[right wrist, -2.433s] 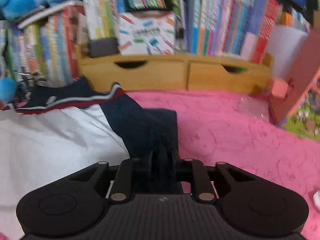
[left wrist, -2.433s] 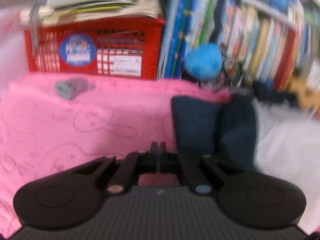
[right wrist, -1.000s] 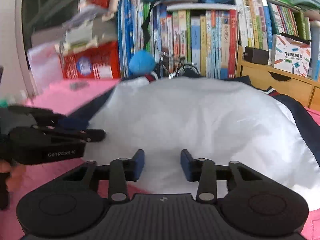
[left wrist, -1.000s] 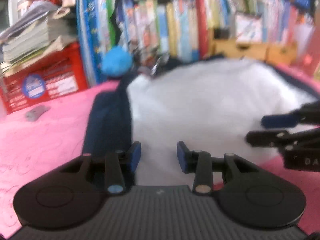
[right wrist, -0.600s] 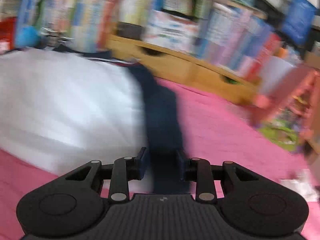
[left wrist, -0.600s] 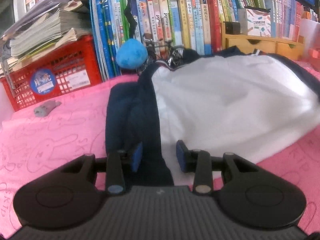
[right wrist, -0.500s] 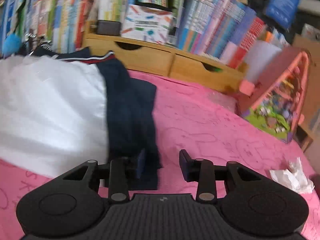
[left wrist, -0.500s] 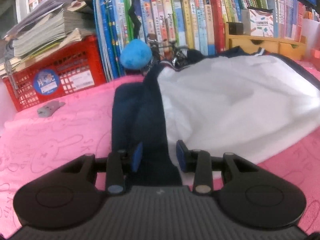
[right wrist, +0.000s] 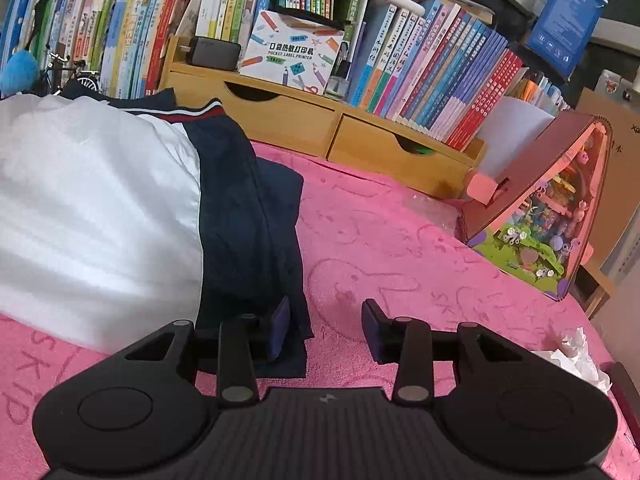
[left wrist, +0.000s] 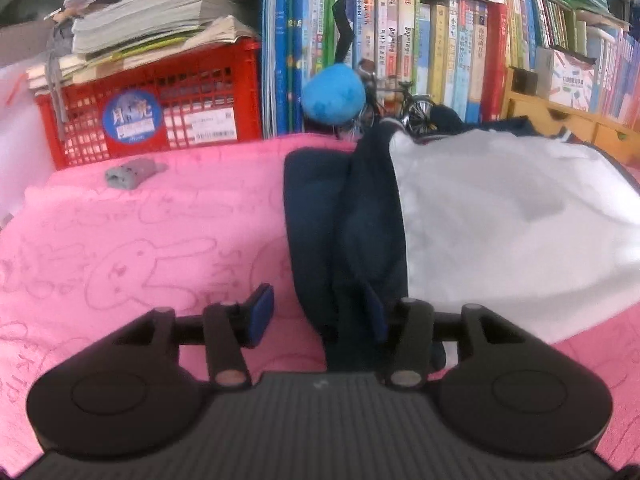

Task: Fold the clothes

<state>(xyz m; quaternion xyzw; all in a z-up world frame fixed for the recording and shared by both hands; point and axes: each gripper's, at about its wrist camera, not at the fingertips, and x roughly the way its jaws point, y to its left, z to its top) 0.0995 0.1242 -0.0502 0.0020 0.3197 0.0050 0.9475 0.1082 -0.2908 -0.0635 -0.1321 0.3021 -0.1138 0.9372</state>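
Both grippers spread wider vs half a sec ago, and each has slid outward along the shirt's edge. Left gripper (left wrist: pixel 318 318): jaws wide apart, nothing pinched; the navy sleeve (left wrist: pixel 344 240) lies between the pads, right pad against the cloth, left pad over bare pink blanket (left wrist: pixel 140 248). Right gripper (right wrist: pixel 325 328): also wide open, gripping nothing; left pad touches the other navy sleeve (right wrist: pixel 248 216), right pad hangs over blanket.

Count: one shirt (left wrist: pixel 500 216), two sleeves folded in along its sides, two grippers. Shirt lies flat on the blanket, white body in the middle, navy either side, collar w/ red-white stripe (right wrist: pixel 188 114) at the far end by the books.

Around it: red crate (left wrist: pixel 160 108) far left w/ a paper stack (left wrist: pixel 152 20) on top, small grey object (left wrist: pixel 130 172) on the blanket in front of it. Blue plush ball (left wrist: pixel 334 94) and a tiny model bike (left wrist: pixel 400 104) sit just past the collar. Book row (right wrist: pixel 440 72) runs along the back, wooden drawer unit (right wrist: pixel 320 124) w/ two drawers beneath. Pink triangular toy box (right wrist: pixel 552 216) to the right, crumpled tissue (right wrist: pixel 576 354) near right gripper.

Textures: blanket fuzzy w/ embossed bunny outlines; shirt body smooth, slightly shiny; sleeves matte, creased lengthwise; crate plastic lattice.
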